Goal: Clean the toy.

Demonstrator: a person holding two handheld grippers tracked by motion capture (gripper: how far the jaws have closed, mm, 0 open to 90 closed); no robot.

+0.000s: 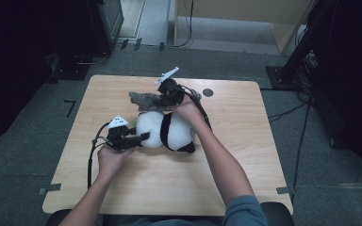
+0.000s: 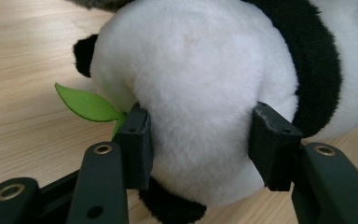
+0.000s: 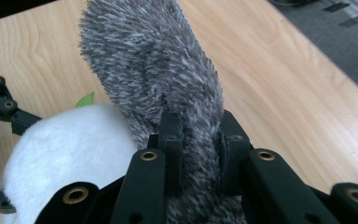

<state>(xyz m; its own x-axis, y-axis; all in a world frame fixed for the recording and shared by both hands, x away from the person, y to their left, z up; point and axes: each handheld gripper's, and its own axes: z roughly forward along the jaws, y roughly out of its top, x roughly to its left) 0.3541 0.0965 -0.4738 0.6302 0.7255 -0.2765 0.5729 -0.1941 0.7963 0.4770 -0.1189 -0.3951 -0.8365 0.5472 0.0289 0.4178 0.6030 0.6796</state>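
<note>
A black-and-white plush panda lies in the middle of the wooden table, with a green felt leaf at its side. My left gripper is shut on the panda's white rounded end, both pads pressing into the fur. A grey furry plush piece lies just behind the panda. My right gripper is shut on the grey piece, its jaws pinching the fur, which stands up between them. In the right gripper view the panda's white fur shows at lower left.
A small dark round disc sits near the table's back right. Cables trail from both grippers across the tabletop. Dark equipment and cables stand on the floor around the table; a wooden cabinet is at the back.
</note>
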